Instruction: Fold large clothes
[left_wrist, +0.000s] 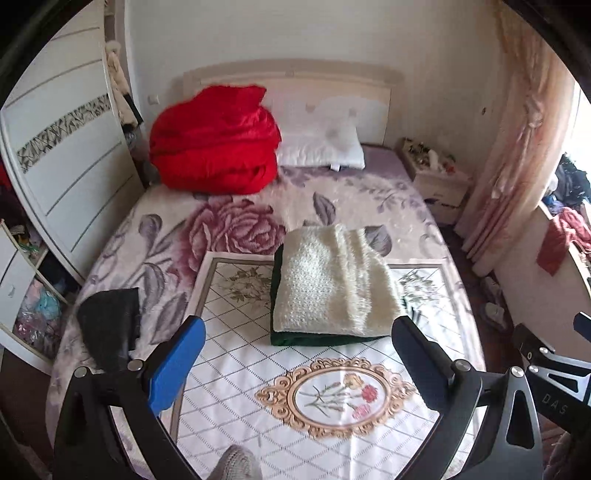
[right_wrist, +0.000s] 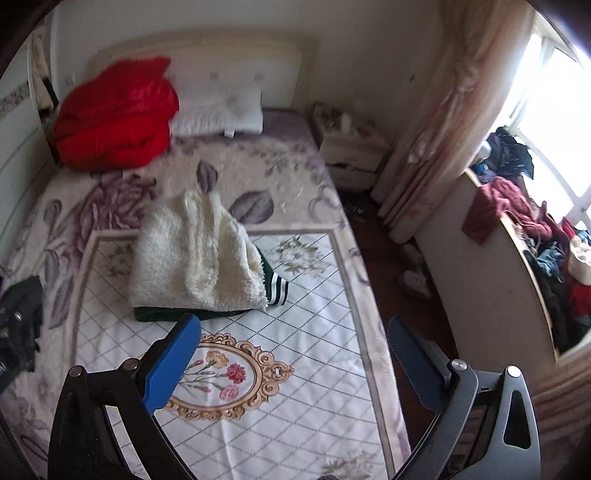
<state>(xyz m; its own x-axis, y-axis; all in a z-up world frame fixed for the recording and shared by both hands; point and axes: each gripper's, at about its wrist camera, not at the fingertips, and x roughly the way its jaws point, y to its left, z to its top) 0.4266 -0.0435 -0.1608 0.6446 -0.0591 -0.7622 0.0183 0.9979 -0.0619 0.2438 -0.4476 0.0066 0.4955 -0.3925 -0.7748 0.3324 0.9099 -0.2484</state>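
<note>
In the left wrist view we read "DAS" on the black arm of the right gripper (left_wrist: 554, 373), which pokes in at the right edge; that is the only lettering we can make out. The folded cream fleece garment (left_wrist: 332, 284) lies on a folded dark green garment (left_wrist: 314, 338), both on the white diamond-patterned mat (left_wrist: 236, 369) spread over the floral bedspread (left_wrist: 236, 221). The mat's near half, around the gold-framed flower medallion (left_wrist: 336, 398), is bare. A dark garment (left_wrist: 107, 325) lies at the bed's left edge, a red quilt (left_wrist: 214, 140) and a white pillow (left_wrist: 321, 147) at the far end. Our left gripper (left_wrist: 297, 363) stands wide, blue pads (left_wrist: 177, 365) holding nothing, above the mat and apart from the pile.

In the right wrist view the cream fleece garment (right_wrist: 195, 258) sits left of centre, with the green garment's white-striped cuff (right_wrist: 277, 288) showing at its right. The mat's right border runs close to the bed edge, beyond which lies dark floor (right_wrist: 391, 266), then a clothes-strewn ledge (right_wrist: 524, 236). Our right gripper (right_wrist: 293, 363) is also spread wide and empty, clear of the fabric.
</note>
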